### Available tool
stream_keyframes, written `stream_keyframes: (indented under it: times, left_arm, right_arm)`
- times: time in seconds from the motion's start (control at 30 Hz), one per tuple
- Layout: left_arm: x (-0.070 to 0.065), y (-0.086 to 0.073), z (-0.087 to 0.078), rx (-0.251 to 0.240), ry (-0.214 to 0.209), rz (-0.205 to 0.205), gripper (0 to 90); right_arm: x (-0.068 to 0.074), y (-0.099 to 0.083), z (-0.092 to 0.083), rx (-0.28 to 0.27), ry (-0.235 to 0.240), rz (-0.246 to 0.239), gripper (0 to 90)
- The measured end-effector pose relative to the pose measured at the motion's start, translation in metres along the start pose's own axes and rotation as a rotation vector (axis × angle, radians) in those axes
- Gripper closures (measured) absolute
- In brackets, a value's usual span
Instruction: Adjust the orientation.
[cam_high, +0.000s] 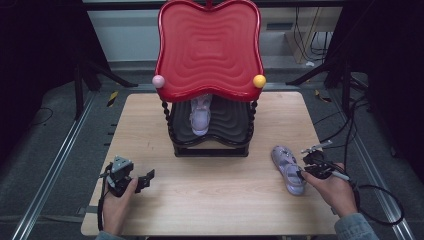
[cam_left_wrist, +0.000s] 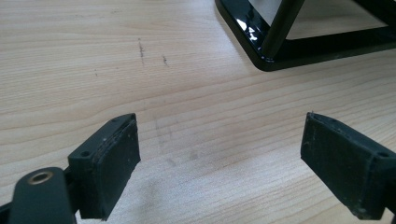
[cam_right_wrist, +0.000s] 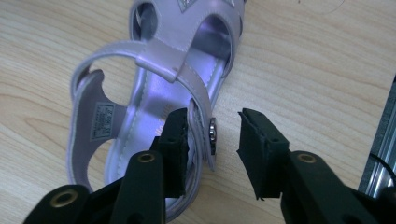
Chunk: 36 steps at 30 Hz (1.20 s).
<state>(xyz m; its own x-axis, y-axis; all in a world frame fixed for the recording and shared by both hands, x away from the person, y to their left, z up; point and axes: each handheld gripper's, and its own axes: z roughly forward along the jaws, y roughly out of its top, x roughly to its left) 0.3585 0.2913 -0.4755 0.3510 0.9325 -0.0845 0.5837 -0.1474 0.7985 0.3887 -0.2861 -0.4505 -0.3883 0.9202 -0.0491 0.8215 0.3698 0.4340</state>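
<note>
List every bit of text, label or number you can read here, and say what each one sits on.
No text here can be read.
Sticker inside the heel strap of the sandal: printed lines, too small and blurred to read.
Insole print beside the right tongs: a few letters, partly hidden and too blurred to read.
Rack, sandal on its lower shelf and table: no text seen.
</note>
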Motion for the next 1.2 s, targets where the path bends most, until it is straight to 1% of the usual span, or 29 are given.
stream_keyframes:
  times: [0.17, 0.3, 0.43, 0.53, 0.57, 0.67, 0.77, 0.87, 1.0, 1.07, 1.13, 1.17, 1.2]
  left_arm:
    - [0.000, 0.000, 0.000, -0.001, -0.002, -0.001, 11.1]
    - [-0.001, 0.000, 0.000, 0.001, -0.002, 0.001, 11.1]
    - [0.000, 0.000, 0.000, 0.000, 0.002, 0.001, 11.1]
    - [0.000, 0.000, 0.000, 0.000, 0.003, 0.000, 11.1]
    - [0.000, 0.000, 0.000, 0.001, 0.004, 0.001, 11.1]
    - [0.000, 0.000, 0.000, 0.001, 0.006, 0.003, 11.1]
    - [-0.001, 0.001, 0.000, -0.001, 0.012, 0.010, 11.1]
    - [-0.001, 0.001, 0.000, 0.001, 0.011, 0.013, 11.1]
    - [0.000, 0.001, 0.000, -0.002, 0.012, 0.008, 11.1]
    - [0.001, 0.000, 0.000, -0.001, 0.010, 0.000, 11.1]
    - [0.002, 0.000, 0.000, 0.002, 0.010, 0.002, 11.1]
    - [0.002, 0.000, 0.000, -0.001, 0.010, -0.005, 11.1]
    - [0.003, 0.000, 0.000, -0.001, 0.012, 0.002, 11.1]
  right_arm:
    - [-0.001, -0.001, 0.003, 0.023, 0.018, -0.001, 73.2]
    - [-0.001, -0.001, 0.004, 0.029, 0.030, -0.009, 79.5]
    - [0.002, -0.001, 0.001, 0.013, 0.020, -0.031, 82.0]
    - [0.008, -0.002, -0.006, -0.010, 0.028, -0.057, 82.5]
    - [0.011, -0.003, -0.009, -0.025, 0.038, -0.071, 82.5]
    - [0.024, -0.003, -0.019, -0.048, 0.072, -0.119, 82.6]
    - [0.043, -0.001, -0.027, -0.068, 0.114, -0.183, 82.7]
    - [0.064, 0.008, -0.029, -0.084, 0.153, -0.261, 82.7]
    - [0.093, 0.029, -0.021, -0.107, 0.203, -0.358, 82.7]
    - [0.105, 0.040, -0.014, -0.114, 0.218, -0.392, 82.7]
    - [0.114, 0.049, -0.005, -0.118, 0.229, -0.427, 82.7]
    - [0.116, 0.052, 0.000, -0.117, 0.239, -0.444, 82.7]
    - [0.117, 0.055, 0.004, -0.111, 0.246, -0.463, 82.7]
